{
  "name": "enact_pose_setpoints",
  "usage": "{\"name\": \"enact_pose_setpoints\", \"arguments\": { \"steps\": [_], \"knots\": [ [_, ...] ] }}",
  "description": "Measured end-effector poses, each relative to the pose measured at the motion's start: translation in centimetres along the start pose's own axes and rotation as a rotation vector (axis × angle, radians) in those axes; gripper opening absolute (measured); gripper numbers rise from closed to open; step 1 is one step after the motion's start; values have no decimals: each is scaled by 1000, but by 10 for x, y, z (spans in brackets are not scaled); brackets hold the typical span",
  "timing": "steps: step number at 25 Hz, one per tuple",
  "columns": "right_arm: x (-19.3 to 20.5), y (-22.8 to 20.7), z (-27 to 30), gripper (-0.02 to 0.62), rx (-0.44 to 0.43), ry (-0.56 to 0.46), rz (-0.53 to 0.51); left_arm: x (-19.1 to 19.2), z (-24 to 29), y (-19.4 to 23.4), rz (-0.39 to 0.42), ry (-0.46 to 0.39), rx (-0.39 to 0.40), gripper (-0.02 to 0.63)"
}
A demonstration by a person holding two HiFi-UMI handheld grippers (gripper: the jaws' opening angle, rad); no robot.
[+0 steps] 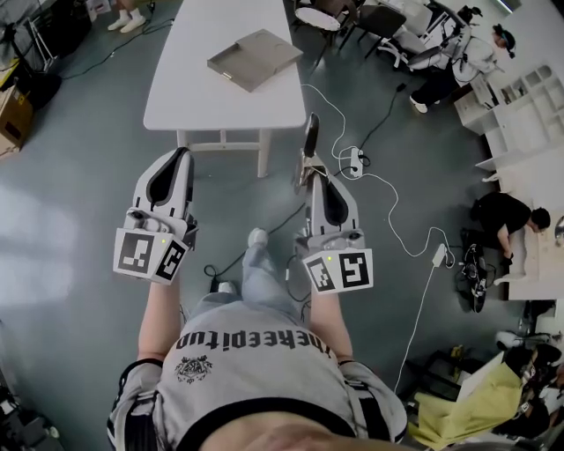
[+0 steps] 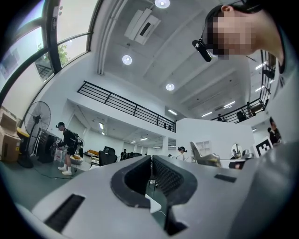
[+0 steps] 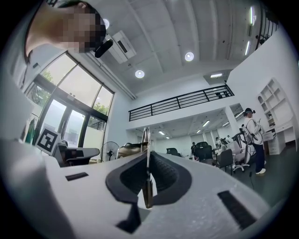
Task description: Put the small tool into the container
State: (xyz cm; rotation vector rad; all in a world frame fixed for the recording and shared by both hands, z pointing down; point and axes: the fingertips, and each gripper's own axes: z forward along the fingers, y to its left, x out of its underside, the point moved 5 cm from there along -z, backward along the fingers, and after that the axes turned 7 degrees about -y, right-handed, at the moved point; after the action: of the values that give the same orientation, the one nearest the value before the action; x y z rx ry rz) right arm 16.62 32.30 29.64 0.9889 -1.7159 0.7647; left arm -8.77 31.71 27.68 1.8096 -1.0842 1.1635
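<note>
Container, a shallow grey-brown rectangular tray (image 1: pixel 256 57), flat on long white table (image 1: pixel 198 79), interior bare. Small tool, a slim flat metal strip (image 1: pixel 312 132), clamped between closed jaws of right gripper (image 1: pixel 308 166), well short of table; left gripper (image 1: pixel 181 157) closed, empty. White power strip (image 1: pixel 354 160) with trailing cable on grey floor beside table leg.

Head view looks steeply down; gripper views angle upward, sharing the ceiling (image 2: pixel 187 46).

A long white table (image 1: pixel 189 88) stands on a smooth grey floor (image 1: pixel 70 176). Right of the table a power strip (image 1: pixel 352 160) lies on the floor, and farther right stand white shelves (image 1: pixel 520 101). Dark office chairs (image 1: pixel 383 18) cluster off the table's far right corner. Round ceiling lights (image 2: pixel 126 59) glow overhead.
</note>
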Motion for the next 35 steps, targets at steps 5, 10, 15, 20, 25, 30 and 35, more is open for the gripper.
{"name": "enact_pose_setpoints", "arguments": {
  "steps": [5, 10, 15, 20, 25, 30, 35],
  "knots": [
    [14, -26, 49, 2, -26, -14, 7, 8, 43, 22, 23, -20, -29, 14],
    [18, -61, 104, 2, -60, -21, 14, 11, 98, 35, 41, -39, -56, 14],
    [22, -98, 151, 2, -92, -24, 17, 18, 150, 43, 48, -58, -82, 14],
    [30, -132, 186, 2, -119, -20, 23, 31, 193, 46, 57, -66, -110, 14],
    [38, -165, 212, 2, -149, -24, 33, 46, 230, 43, 77, -70, -134, 14],
    [49, -187, 229, 2, -172, -19, 45, 58, 252, 37, 90, -71, -144, 14],
    [58, -193, 238, 2, -188, -18, 65, 62, 258, 40, 108, -64, -158, 14]
  ]
}}
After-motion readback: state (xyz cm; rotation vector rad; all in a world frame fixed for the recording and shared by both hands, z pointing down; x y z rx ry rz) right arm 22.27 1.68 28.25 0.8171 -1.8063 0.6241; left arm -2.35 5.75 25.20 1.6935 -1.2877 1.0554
